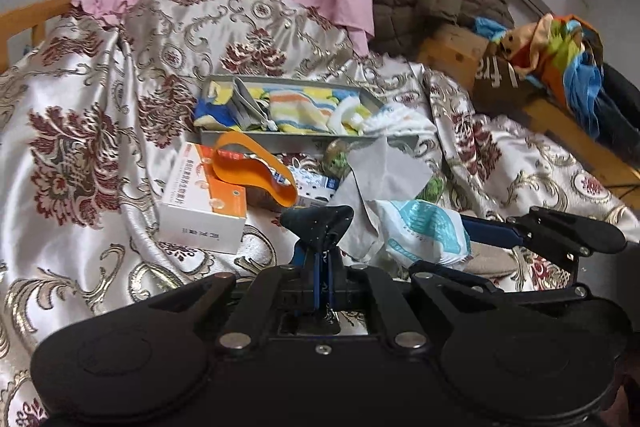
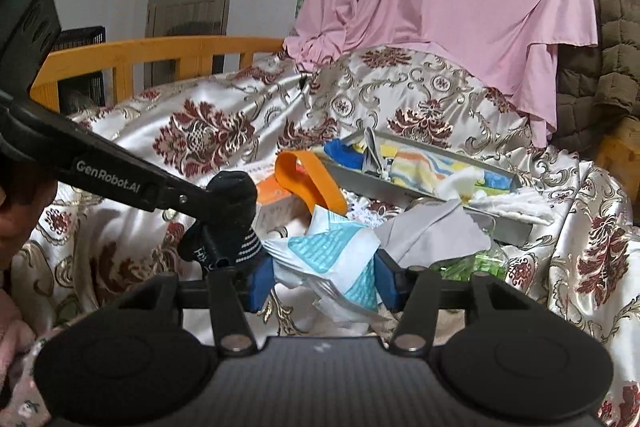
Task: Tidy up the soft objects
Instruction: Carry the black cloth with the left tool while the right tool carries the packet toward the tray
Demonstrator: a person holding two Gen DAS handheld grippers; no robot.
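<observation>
A black sock (image 1: 318, 221) is bunched up in my left gripper (image 1: 325, 251), which is shut on it. From the right wrist view the same sock (image 2: 234, 211) hangs off the left gripper (image 2: 210, 201) reaching in from the left. My right gripper (image 2: 324, 283) is shut on a crumpled white and teal soft packet (image 2: 332, 255), its blue fingers (image 2: 259, 281) pressing both sides. Seen from the left wrist, the packet (image 1: 420, 231) sits between the right gripper's (image 1: 460, 247) fingers. A grey tray (image 1: 288, 138) behind holds striped cloths (image 1: 304, 107).
A floral satin bedspread (image 1: 80, 107) covers the bed. A grey cloth (image 1: 384, 171), an orange band (image 1: 248, 167) and a white and orange box (image 1: 200, 207) lie before the tray. Pink fabric (image 2: 440, 7) hangs behind. A wooden rail (image 2: 160, 51) runs at left.
</observation>
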